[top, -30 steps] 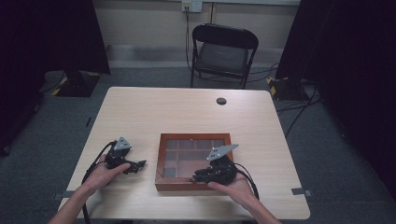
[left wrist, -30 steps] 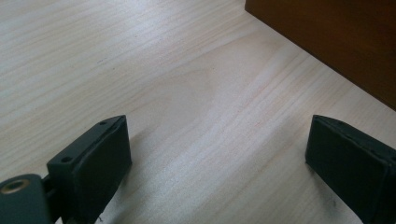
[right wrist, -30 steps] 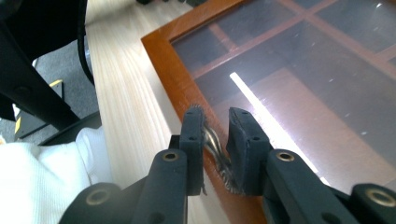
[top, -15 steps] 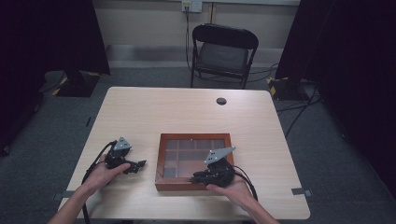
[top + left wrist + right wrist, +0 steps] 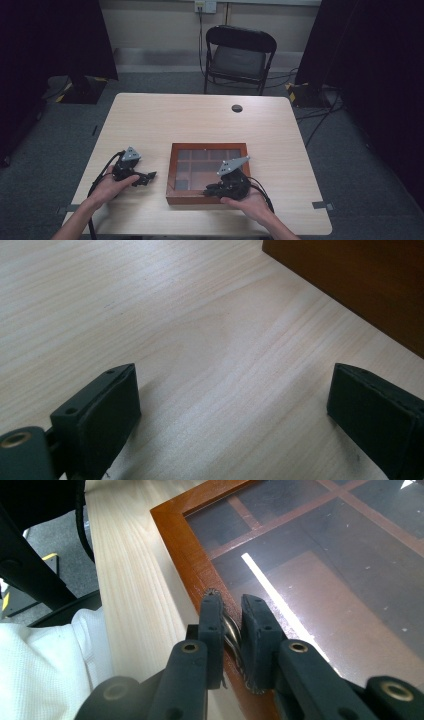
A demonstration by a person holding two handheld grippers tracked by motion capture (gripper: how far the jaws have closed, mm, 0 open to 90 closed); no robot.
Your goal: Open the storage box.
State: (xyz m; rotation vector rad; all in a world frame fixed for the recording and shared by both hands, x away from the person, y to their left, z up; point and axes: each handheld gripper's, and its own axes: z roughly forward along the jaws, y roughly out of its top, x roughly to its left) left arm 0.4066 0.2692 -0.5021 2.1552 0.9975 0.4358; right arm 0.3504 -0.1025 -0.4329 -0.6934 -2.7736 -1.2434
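Two grippers are working at the table (image 5: 165,120). Starting at the left, the left gripper (image 5: 145,177) is resting on the wood just beside the box (image 5: 172,170), with its jaws standing wide and nothing between them. In the left gripper view the brown side of the box (image 5: 350,285) is sitting up in the corner, apart from the black pads (image 5: 112,410).

Moving right, the box is lying on the near half of the table, with its glass lid (image 5: 207,165) down flat. The right gripper (image 5: 212,189) is sitting at the near edge of the box. Its jaws have just been closing, and now they are nearly shut, pinching a small shiny metal handle (image 5: 231,632) on the lid's front rim.

Going wrong looks easy from here. That handle is thin and smooth, so I think the pads could be slipping off it if the hand pulls up fast. Then the lid would be dropping back with a bang. The whole box might also be sliding or tipping toward the person, because nothing is holding it down. The left gripper is staying off the box, so it is giving no help.
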